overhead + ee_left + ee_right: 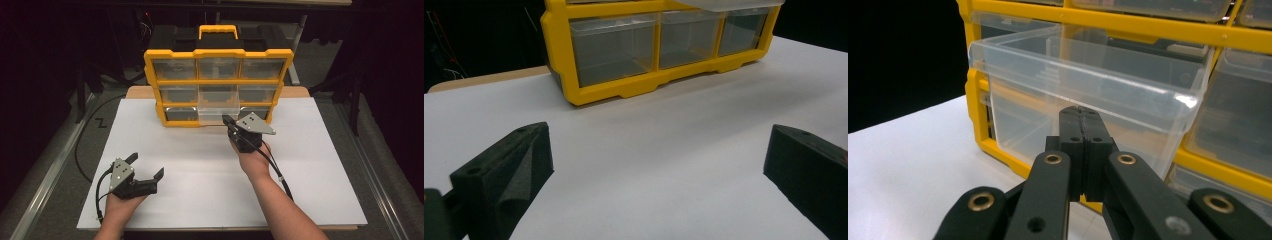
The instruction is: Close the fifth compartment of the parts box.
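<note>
A yellow organizer (218,80) with three rows of clear drawers stands at the back of the white board (200,170). Its middle drawer of the middle row (218,106) is pulled out; this clear drawer (1038,100) looks empty. My right gripper (226,120) is shut, its fingertips (1080,114) pressed together at the drawer's front wall, with nothing visible between them. My left gripper (147,164) rests low at the near left, open and empty. In the left gripper view the gripper (656,150) faces the organizer (559,55), the pulled-out drawer's lip (734,4) overhanging.
The organizer has a yellow carry handle (218,31) on top and black parts behind it. A tan tabletop edge (137,92) shows beside it. Cables trail from both grippers; one black cable (82,145) loops off the board's left side.
</note>
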Motion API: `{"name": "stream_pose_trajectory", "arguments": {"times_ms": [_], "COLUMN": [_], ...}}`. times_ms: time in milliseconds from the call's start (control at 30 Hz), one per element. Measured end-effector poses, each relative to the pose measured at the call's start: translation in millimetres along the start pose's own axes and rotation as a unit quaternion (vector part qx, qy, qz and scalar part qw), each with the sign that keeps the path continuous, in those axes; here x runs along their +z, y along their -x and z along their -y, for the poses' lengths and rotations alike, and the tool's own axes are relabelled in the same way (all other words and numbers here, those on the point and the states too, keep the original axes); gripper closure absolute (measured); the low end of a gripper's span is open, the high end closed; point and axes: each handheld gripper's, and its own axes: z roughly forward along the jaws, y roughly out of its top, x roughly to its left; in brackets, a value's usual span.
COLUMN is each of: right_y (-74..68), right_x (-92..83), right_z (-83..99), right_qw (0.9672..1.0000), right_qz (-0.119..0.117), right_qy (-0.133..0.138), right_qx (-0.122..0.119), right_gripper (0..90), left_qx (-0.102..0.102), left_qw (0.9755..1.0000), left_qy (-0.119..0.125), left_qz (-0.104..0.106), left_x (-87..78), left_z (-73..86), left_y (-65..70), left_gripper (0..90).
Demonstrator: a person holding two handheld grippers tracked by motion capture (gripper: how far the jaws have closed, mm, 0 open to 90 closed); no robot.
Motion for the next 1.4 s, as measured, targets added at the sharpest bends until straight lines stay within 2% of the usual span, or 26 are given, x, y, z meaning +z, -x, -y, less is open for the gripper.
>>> {"name": "stream_pose_trajectory", "arguments": {"times_ms": [700, 1400], "right_y": [2.5, 15.1], "right_x": [8.8, 24.1], "right_z": [-7.4, -7.5], "right_qw": [1.0, 0.9997], "right_qz": [0.007, 0.023], "right_qy": [0.002, -0.005], "right_qx": [-0.004, -0.008], "right_gripper": [90.0, 90.0], "left_qx": [-0.001, -0.002], "left_qw": [1.0, 1.0], "left_qy": [0.004, 0.004], "left_qz": [0.0, 0.001], "left_x": [-1.5, -1.4], "left_z": [-0.3, -0.2], "left_y": [-0.5, -0.6], "left_gripper": [0.2, 0.2]}}
